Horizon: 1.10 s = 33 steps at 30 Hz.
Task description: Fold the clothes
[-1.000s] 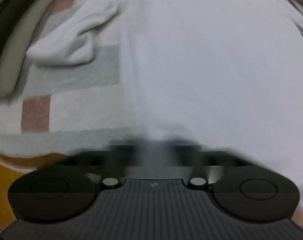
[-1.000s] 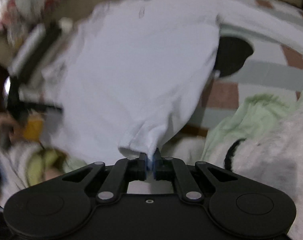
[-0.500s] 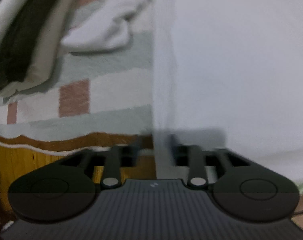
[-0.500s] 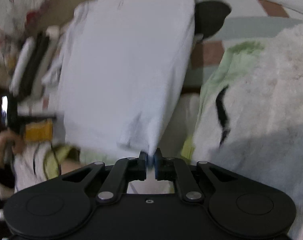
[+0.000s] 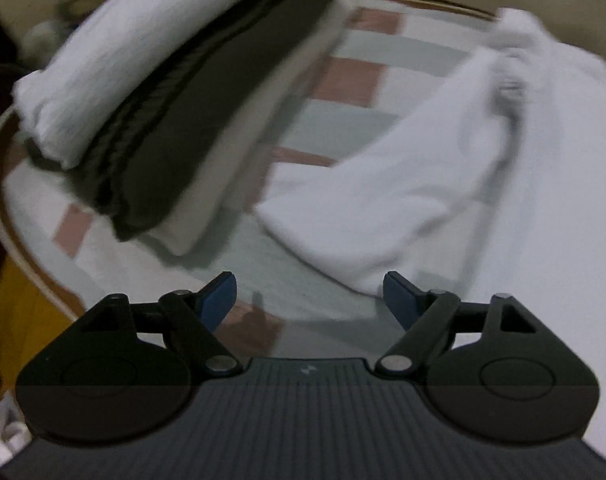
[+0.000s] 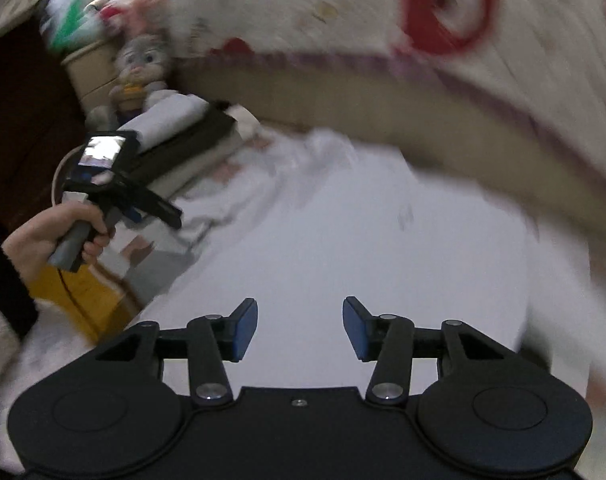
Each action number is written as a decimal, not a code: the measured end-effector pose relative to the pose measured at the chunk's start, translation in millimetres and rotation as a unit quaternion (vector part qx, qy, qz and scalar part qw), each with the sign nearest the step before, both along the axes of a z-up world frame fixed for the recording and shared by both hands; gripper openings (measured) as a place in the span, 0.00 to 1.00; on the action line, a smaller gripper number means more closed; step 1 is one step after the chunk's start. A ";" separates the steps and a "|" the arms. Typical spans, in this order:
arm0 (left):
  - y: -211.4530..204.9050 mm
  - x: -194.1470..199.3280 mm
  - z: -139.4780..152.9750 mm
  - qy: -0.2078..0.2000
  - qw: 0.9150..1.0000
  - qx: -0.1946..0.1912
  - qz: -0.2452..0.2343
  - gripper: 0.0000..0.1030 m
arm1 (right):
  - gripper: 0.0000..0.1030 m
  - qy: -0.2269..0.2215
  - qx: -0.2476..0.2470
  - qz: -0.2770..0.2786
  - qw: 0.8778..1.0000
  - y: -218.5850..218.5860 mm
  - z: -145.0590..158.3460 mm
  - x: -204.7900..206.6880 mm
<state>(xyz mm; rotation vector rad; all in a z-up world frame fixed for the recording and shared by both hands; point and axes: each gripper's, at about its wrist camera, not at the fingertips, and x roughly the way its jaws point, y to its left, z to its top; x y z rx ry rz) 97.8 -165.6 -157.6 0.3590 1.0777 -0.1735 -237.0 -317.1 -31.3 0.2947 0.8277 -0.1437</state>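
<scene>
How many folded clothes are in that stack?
3 visible: a white one on top, a dark one in the middle, a cream one at the bottom. More may be hidden.

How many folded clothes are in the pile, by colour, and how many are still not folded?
White folded piece on top of the pile: 1
Dark folded piece in the middle: 1
Cream folded piece at the bottom: 1
White shirt lying spread out, not yet folded: 1
Total: 4

White shirt [image 5: 443, 184] on pink, grey and white checked cover [image 5: 355, 80].
</scene>
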 end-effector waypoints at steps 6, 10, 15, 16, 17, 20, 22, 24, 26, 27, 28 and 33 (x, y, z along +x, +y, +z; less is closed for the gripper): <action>7.3 -11.4 -15.3 -0.018 0.999 0.016 -0.033 0.78 | 0.52 -0.036 -0.049 0.061 0.996 8.0 -11.8 93.9; 7.9 9.3 -25.5 -0.019 1.000 -0.004 -0.024 0.78 | 0.52 -0.030 0.012 0.032 0.999 -4.8 -43.1 132.6; -2.0 20.6 -30.3 -0.035 0.999 -0.012 -0.034 0.80 | 0.52 -0.027 0.034 -0.026 0.999 -20.5 -86.4 167.8; -3.8 20.6 -30.2 -0.041 0.998 -0.013 -0.042 0.80 | 0.52 -0.027 0.036 -0.029 0.999 -23.8 -94.9 174.9; -5.4 20.2 -30.1 -0.044 0.998 -0.013 -0.049 0.80 | 0.52 -0.023 0.031 -0.031 0.999 -25.8 -101.8 179.7; -4.3 21.6 -27.7 -0.035 0.998 -0.026 -0.054 0.80 | 0.52 -0.014 0.007 -0.038 0.999 -29.3 -118.7 191.0; 2.4 24.3 -23.0 -0.016 0.997 -0.065 -0.047 0.80 | 0.52 -0.018 0.001 -0.042 0.999 -29.5 -124.5 189.9; 10.7 27.0 -18.1 0.008 0.993 -0.115 -0.035 0.81 | 0.54 -0.021 0.011 -0.053 0.998 -31.8 -130.7 185.0; 18.7 28.1 -13.4 0.023 0.986 -0.165 -0.024 0.81 | 0.58 -0.017 0.023 -0.068 0.997 -35.1 -138.9 180.4; 19.6 28.4 -12.6 0.021 0.984 -0.176 -0.022 0.81 | 0.58 -0.015 0.025 -0.077 0.997 -36.8 -142.5 179.1; 18.7 28.3 -12.1 0.014 0.984 -0.176 -0.024 0.83 | 0.58 -0.013 0.027 -0.085 0.996 -38.5 -146.0 177.5; -5.7 34.8 -33.2 0.008 0.993 -0.098 -0.060 0.91 | 0.58 -0.009 0.038 -0.102 0.994 -45.0 -157.8 171.2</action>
